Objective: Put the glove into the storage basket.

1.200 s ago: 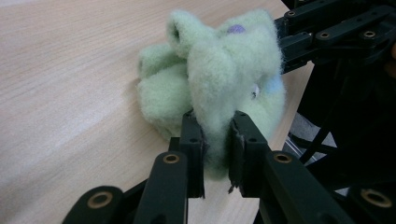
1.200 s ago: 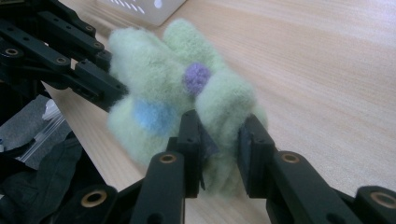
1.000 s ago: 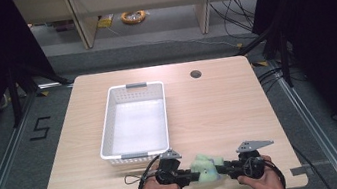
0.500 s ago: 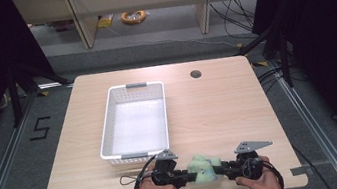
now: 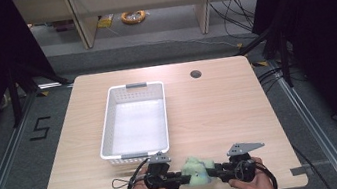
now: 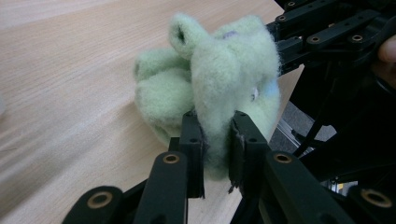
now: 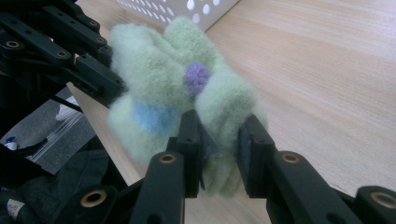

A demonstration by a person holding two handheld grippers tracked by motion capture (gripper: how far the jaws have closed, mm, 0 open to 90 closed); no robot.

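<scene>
- Pale wooden table [image 5: 219,112] carries a white perforated basket [image 5: 135,122] left of centre.
- At the near edge, a fuzzy green soft toy [image 5: 197,170] sits between both tools.
- Left gripper [image 6: 215,140] pinches a fold of the toy.
- Right gripper [image 7: 220,140] clamps the toy's opposite side, beside its purple [image 7: 197,77] and blue [image 7: 152,116] spots.

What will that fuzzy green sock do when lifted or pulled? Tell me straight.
The green sock is probably floppy: it bunches in soft folds between the left gripper and the right gripper. It looks light, and its fuzzy pile squashes between the jaws, so slipping seems unlikely. It will likely sag or stretch, not roll.
</scene>
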